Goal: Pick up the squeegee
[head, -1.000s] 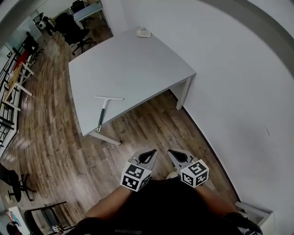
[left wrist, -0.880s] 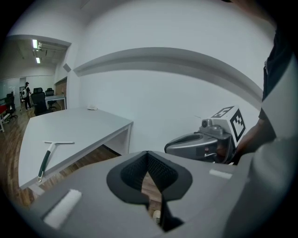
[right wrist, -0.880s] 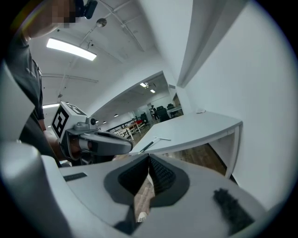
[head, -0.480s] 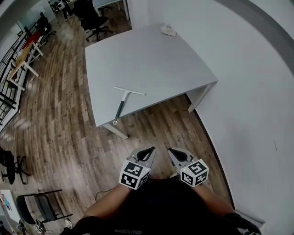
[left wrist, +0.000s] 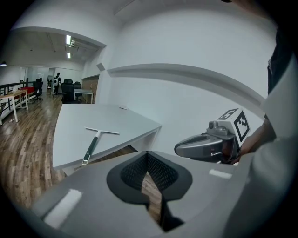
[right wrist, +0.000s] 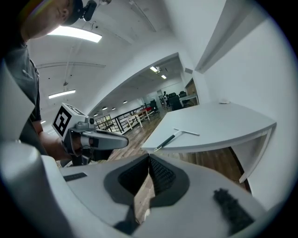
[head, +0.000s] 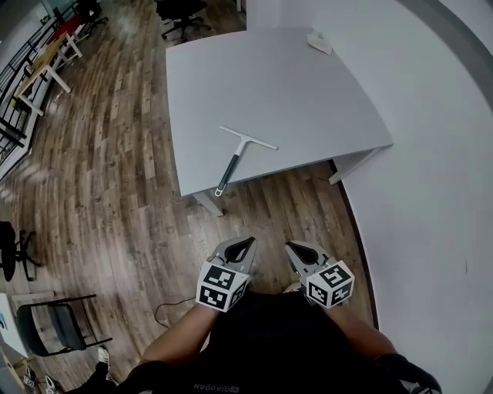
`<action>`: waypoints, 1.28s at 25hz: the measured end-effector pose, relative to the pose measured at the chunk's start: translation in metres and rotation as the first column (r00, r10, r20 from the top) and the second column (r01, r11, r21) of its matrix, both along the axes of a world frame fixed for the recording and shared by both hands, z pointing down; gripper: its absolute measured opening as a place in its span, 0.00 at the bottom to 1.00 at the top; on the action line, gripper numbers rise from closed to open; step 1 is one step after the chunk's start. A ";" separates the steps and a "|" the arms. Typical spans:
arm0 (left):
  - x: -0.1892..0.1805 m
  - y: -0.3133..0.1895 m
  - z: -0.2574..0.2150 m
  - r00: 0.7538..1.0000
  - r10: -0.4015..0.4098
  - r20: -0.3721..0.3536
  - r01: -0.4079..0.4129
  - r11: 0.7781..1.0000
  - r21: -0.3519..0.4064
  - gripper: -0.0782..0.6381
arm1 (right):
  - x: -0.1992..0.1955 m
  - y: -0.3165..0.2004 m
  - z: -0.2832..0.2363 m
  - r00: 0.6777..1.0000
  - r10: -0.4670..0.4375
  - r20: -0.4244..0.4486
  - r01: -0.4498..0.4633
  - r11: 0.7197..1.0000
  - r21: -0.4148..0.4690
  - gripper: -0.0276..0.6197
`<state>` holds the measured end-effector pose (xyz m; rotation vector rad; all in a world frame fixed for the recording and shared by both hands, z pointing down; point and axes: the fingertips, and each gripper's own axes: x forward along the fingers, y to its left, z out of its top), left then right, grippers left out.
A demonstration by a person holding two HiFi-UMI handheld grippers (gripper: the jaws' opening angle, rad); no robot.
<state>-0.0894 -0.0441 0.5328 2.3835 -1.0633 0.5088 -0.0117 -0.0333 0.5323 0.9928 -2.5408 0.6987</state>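
Note:
The squeegee [head: 237,154] lies flat on the grey table [head: 308,85], its white blade crosswise and its dark handle reaching to the table's near edge. It also shows in the left gripper view [left wrist: 94,140] and the right gripper view [right wrist: 174,136]. Both grippers hang close to my body over the wood floor, well short of the table. My left gripper [head: 242,248] is shut with nothing in it, tips touching [left wrist: 147,153]. My right gripper [head: 296,250] is likewise shut and empty [right wrist: 149,157].
A white wall [head: 431,154] runs along the right of the table. A small white object [head: 317,42] sits at the table's far corner. Office chairs [head: 181,8] and desks [head: 46,54] stand farther off; a black chair [head: 54,327] is at lower left.
The table and squeegee have shifted right and nearer in the head view as I walk toward them. Both grippers stay shut and side by side.

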 end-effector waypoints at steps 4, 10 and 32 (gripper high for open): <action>-0.034 -0.011 0.015 0.999 -0.050 -0.012 0.050 0.998 -0.036 0.12 | -0.032 -0.009 0.010 0.998 -0.055 -0.034 0.054 0.998 -0.020 0.05; -0.082 -0.021 0.030 0.995 -0.095 -0.044 0.091 0.993 -0.081 0.12 | -0.080 -0.026 0.014 0.994 -0.089 -0.066 0.087 0.996 -0.033 0.05; -0.238 -0.024 0.025 0.981 -0.191 -0.026 0.190 0.982 -0.017 0.12 | -0.228 -0.050 0.007 0.984 -0.167 -0.057 0.165 0.986 -0.033 0.05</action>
